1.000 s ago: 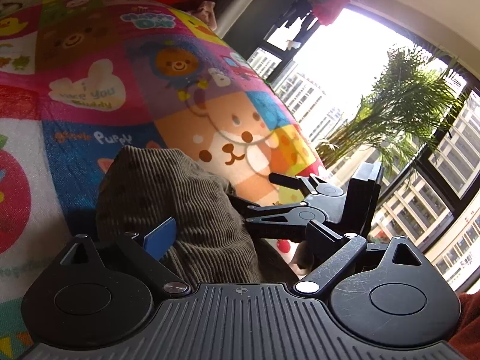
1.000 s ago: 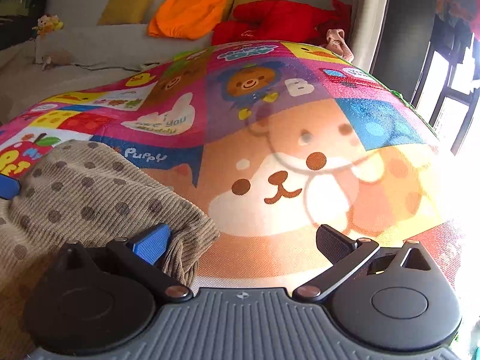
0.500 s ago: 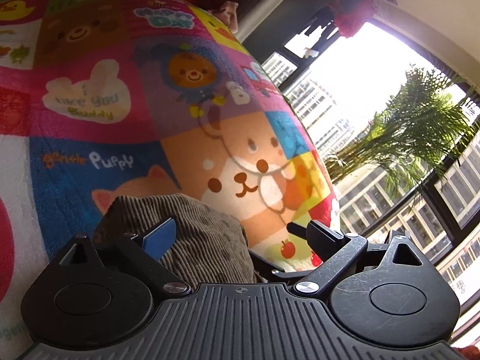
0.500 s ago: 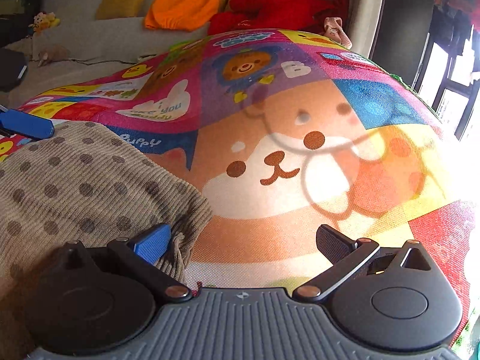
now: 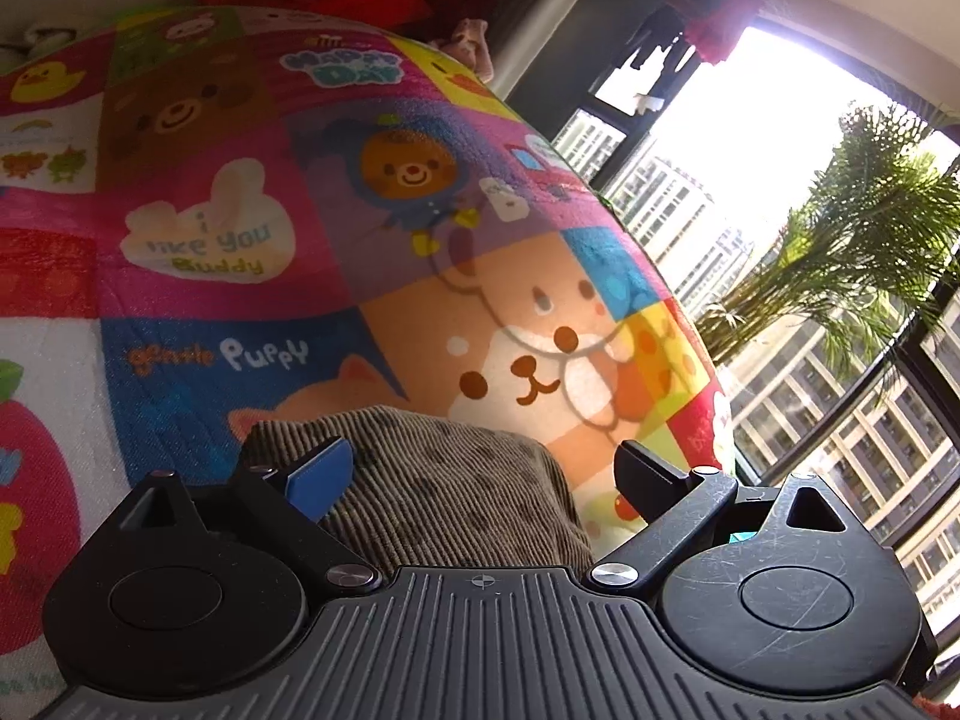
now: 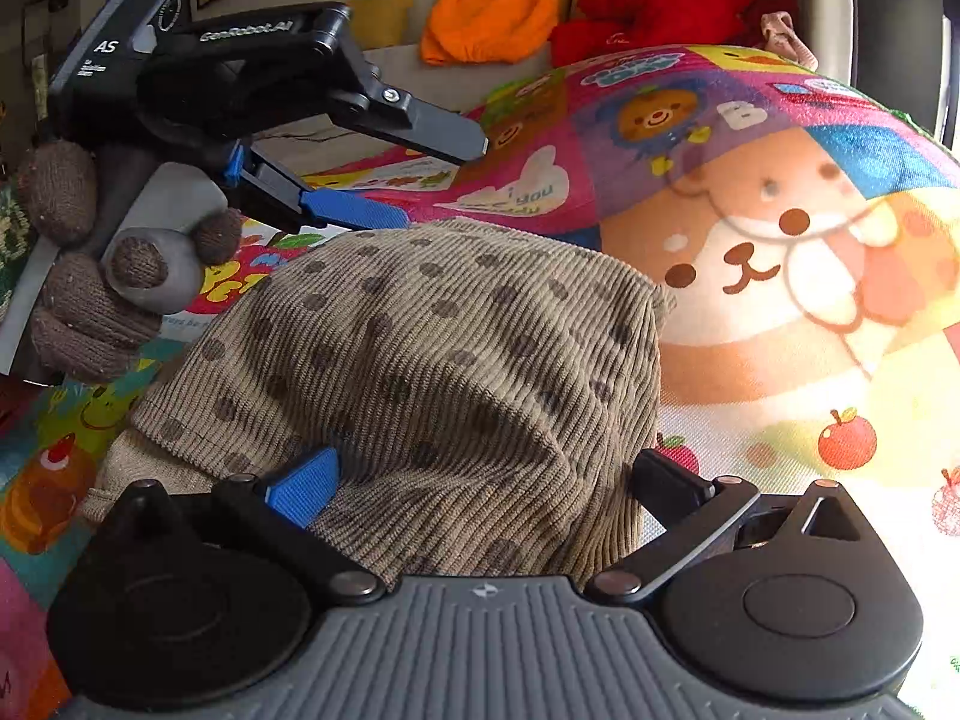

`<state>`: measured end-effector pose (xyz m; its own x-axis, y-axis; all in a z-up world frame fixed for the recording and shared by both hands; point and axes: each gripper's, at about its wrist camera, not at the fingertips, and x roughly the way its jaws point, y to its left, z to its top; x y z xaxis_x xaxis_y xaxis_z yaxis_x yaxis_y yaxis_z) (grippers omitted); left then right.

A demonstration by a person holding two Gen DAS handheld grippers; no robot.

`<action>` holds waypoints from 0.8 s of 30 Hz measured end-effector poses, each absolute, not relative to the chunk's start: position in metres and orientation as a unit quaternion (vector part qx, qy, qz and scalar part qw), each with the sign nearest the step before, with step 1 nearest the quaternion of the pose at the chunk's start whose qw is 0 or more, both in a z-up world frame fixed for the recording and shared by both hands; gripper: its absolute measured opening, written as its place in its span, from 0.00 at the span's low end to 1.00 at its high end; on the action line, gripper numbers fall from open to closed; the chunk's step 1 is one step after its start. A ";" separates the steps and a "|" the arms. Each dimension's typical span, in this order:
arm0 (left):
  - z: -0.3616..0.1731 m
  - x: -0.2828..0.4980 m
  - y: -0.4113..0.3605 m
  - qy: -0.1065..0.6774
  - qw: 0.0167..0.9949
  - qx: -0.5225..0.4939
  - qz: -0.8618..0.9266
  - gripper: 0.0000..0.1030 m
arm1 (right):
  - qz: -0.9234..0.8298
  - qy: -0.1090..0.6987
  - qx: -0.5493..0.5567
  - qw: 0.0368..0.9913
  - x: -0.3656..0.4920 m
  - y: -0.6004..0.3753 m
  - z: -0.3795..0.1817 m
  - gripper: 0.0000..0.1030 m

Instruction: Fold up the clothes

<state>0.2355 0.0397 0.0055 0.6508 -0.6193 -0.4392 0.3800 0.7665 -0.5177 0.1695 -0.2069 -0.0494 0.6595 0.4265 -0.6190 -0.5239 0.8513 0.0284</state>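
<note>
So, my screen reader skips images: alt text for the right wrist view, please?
A tan dotted corduroy garment lies bunched on a cartoon play mat, between the open right gripper fingers. The left gripper, in a gloved hand, hovers open beyond it.

Cartoon play mat [image 5: 252,138], orange cushion [image 6: 492,9], palm [image 5: 864,228] outside.

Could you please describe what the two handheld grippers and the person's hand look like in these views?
Each gripper, the right gripper and the left gripper, is black with a ribbed grey base, two round pivot discs, one blue finger pad and one black. The left gripper's body carries white lettering. The hand holding it wears a brown knitted glove.
</note>
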 end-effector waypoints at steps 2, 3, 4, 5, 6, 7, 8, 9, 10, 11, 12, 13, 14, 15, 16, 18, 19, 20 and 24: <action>0.009 0.217 0.047 0.301 0.901 -0.174 -0.258 0.95 | 0.261 0.322 -0.076 0.907 0.167 -0.209 -0.051 1.00; 0.008 0.210 0.050 0.304 0.903 -0.170 -0.250 0.95 | 0.262 0.323 -0.077 0.906 0.166 -0.209 -0.052 1.00; 0.004 0.204 0.052 0.312 0.903 -0.167 -0.243 0.95 | 0.262 0.325 -0.079 0.905 0.164 -0.209 -0.052 1.00; -0.001 0.199 0.056 0.322 0.902 -0.165 -0.236 0.95 | 0.263 0.328 -0.078 0.904 0.163 -0.210 -0.053 1.00; -0.007 0.194 0.058 0.332 0.900 -0.164 -0.229 0.95 | 0.264 0.331 -0.076 0.903 0.162 -0.211 -0.053 1.00; -0.014 0.191 0.061 0.342 0.898 -0.164 -0.224 0.95 | 0.264 0.333 -0.073 0.902 0.162 -0.212 -0.054 1.00; -0.020 0.189 0.063 0.352 0.895 -0.164 -0.219 0.95 | 0.264 0.336 -0.070 0.902 0.161 -0.213 -0.054 1.00; -0.027 0.187 0.064 0.362 0.892 -0.164 -0.214 0.95 | 0.264 0.338 -0.067 0.901 0.159 -0.214 -0.053 1.00; -0.033 0.186 0.065 0.371 0.889 -0.166 -0.212 0.95 | 0.267 0.339 -0.063 0.900 0.158 -0.215 -0.051 1.00; -0.038 0.185 0.065 0.377 0.885 -0.168 -0.215 0.95 | 0.270 0.335 -0.049 0.902 0.156 -0.220 -0.047 1.00; -0.042 0.183 0.065 0.383 0.881 -0.171 -0.219 0.95 | 0.273 0.330 -0.034 0.903 0.155 -0.225 -0.042 1.00; -0.045 0.182 0.063 0.389 0.877 -0.171 -0.225 0.95 | 0.275 0.325 -0.019 0.904 0.153 -0.231 -0.037 1.00; -0.047 0.180 0.059 0.391 0.876 -0.166 -0.230 0.95 | 0.272 0.321 0.007 0.907 0.154 -0.238 -0.032 1.00; -0.048 0.177 0.053 0.389 0.878 -0.152 -0.235 0.95 | 0.265 0.321 0.042 0.908 0.157 -0.249 -0.028 1.00; -0.049 0.173 0.046 0.389 0.879 -0.134 -0.241 0.94 | 0.257 0.325 0.073 0.907 0.162 -0.258 -0.027 1.00; -0.049 0.164 0.031 0.387 0.880 -0.100 -0.256 0.94 | 0.238 0.346 0.122 0.899 0.173 -0.271 -0.033 1.00; -0.050 0.159 0.024 0.382 0.882 -0.082 -0.262 0.94 | 0.233 0.356 0.127 0.896 0.178 -0.272 -0.038 1.00; -0.050 0.154 0.018 0.378 0.884 -0.068 -0.267 0.93 | 0.228 0.366 0.130 0.893 0.182 -0.273 -0.044 1.00; -0.051 0.148 0.019 0.368 0.889 -0.072 -0.263 0.86 | 0.238 0.375 0.107 0.889 0.187 -0.263 -0.055 0.90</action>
<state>0.1482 0.0191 -0.0512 0.5910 -0.5203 -0.6165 0.4145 0.8515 -0.3213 0.1872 -0.2626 -0.0553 0.6051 0.5044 -0.6159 -0.3438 0.8634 0.3693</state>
